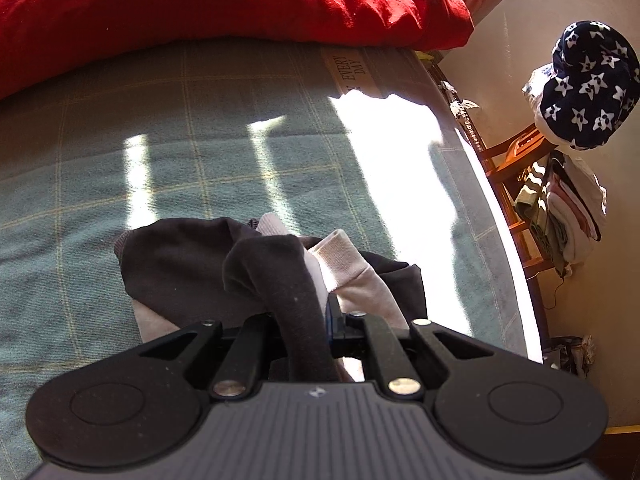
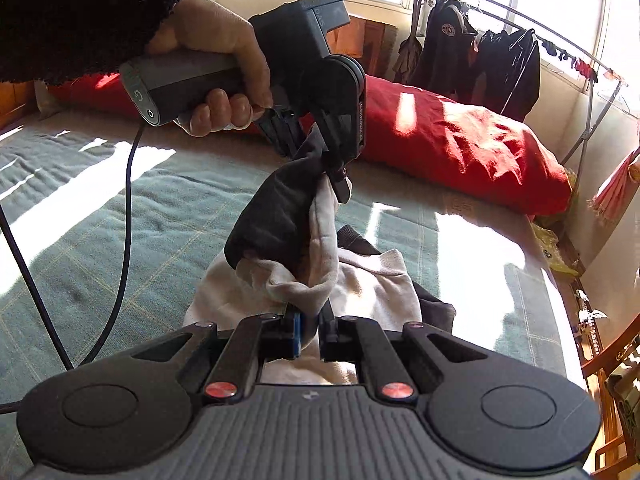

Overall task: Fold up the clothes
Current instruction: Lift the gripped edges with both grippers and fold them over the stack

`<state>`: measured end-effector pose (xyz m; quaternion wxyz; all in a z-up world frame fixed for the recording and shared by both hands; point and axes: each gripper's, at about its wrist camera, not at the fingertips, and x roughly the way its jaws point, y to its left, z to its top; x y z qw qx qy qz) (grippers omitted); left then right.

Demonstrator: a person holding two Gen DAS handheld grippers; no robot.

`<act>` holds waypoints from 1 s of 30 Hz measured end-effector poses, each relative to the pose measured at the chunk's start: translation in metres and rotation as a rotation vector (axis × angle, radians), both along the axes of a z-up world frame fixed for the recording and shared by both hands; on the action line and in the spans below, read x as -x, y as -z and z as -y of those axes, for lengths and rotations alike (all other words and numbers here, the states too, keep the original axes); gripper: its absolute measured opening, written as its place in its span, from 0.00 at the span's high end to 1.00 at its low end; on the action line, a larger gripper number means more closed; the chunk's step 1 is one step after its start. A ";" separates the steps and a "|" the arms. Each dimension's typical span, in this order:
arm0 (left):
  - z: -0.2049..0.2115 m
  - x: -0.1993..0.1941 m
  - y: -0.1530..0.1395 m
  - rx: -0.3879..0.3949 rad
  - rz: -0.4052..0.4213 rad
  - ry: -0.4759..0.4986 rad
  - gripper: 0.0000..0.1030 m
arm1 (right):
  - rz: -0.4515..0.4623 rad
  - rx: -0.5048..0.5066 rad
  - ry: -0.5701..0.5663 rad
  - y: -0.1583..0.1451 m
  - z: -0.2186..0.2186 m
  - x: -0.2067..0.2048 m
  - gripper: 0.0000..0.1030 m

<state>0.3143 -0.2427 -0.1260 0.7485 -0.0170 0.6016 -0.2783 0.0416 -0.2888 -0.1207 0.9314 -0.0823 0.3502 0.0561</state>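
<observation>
On the bed: a dark-and-pale garment [image 2: 320, 280] lies bunched near the middle of the green checked blanket [image 2: 100, 240], with one part lifted clear and strung between the two tools.
Garment state: crumpled, not flat; a twisted dark-and-pale strand [image 2: 288, 224] rises from the heap while the rest rests on the blanket.
Left hand-held gripper [image 2: 338, 174]: seen from the right wrist view, held by the left hand [image 2: 216, 60]; fingers drawn narrow and pinching the upper end of the lifted strand, above the heap.
Left wrist view: dark cloth [image 1: 296, 300] runs straight between the fingers, which confirms the pinch.
Right hand-held gripper [image 2: 310, 330]: fingers narrow, with pale cloth [image 2: 308, 288] caught between them at the lower end of the strand, just over the heap.
Step in hand (judgement): a part of the garment is being pulled out or straightened between two grips; no flat fold is yet visible.
Next move (judgement): calls for drawing the two grips apart to take out the twist, then lowering the cloth flat on the blanket before any crease is made.
Risk (judgement): the twist may stay in if laid down as it is.
Far edge of bed: red pillow [image 2: 460, 140], well apart from the work.
</observation>
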 end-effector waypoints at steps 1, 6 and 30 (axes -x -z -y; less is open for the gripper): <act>0.006 0.001 0.002 0.002 -0.004 0.007 0.93 | -0.006 0.000 0.011 0.001 0.004 0.001 0.91; 0.041 0.009 0.016 0.003 -0.021 0.060 0.93 | -0.043 -0.023 0.064 0.007 0.026 0.007 0.91; 0.139 0.048 0.071 -0.015 -0.034 0.242 0.42 | -0.285 -0.228 0.348 0.076 0.100 0.030 0.64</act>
